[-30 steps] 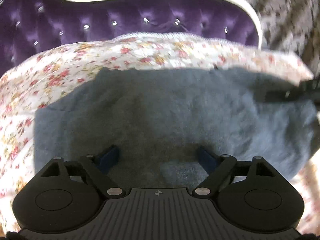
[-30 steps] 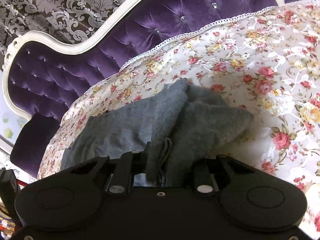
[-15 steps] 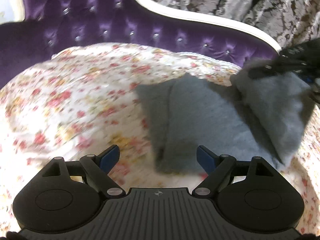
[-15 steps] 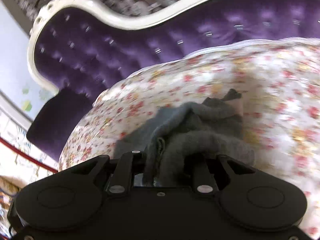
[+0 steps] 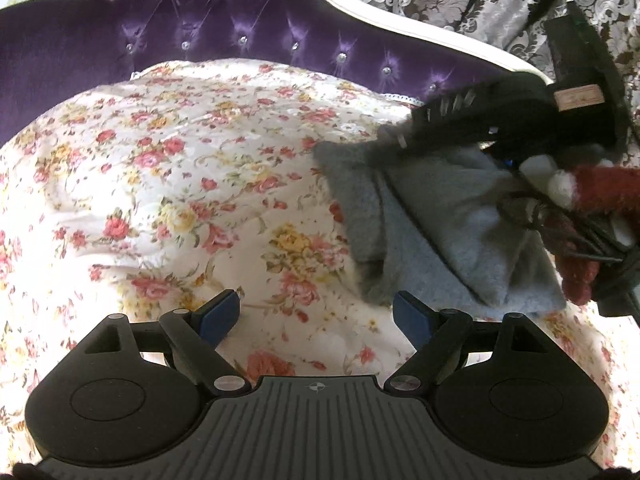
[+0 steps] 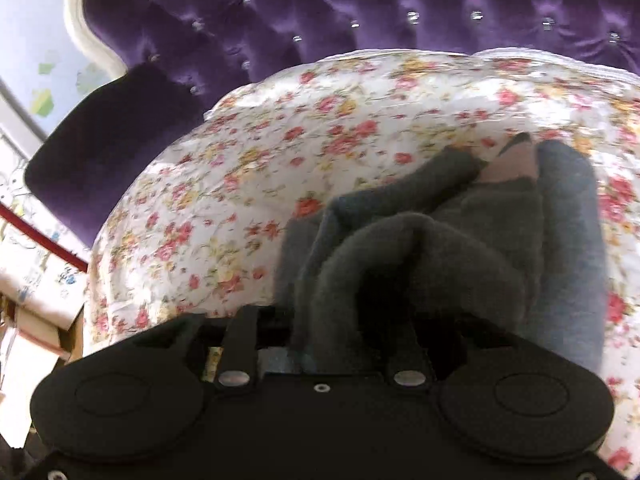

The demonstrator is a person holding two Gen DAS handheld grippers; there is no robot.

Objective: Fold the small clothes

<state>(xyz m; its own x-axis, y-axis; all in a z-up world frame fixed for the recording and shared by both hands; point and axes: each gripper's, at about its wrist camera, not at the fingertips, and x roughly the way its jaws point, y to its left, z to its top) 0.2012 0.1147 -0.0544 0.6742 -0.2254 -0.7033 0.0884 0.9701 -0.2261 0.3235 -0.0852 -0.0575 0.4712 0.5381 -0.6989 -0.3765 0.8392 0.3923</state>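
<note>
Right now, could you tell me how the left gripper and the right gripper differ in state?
The left gripper is open, its blue-padded jaws spread and holding nothing; the right gripper is shut on a bunched edge of the grey garment. The left gripper is beside the garment, over bare floral cover; the right gripper has the garment's fabric in its jaws. Both are black two-finger grippers aimed toward the purple tufted backrest.

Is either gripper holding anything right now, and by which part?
The right gripper holds the grey garment by a bunched fold at its edge. The left gripper is open and empty.
</note>
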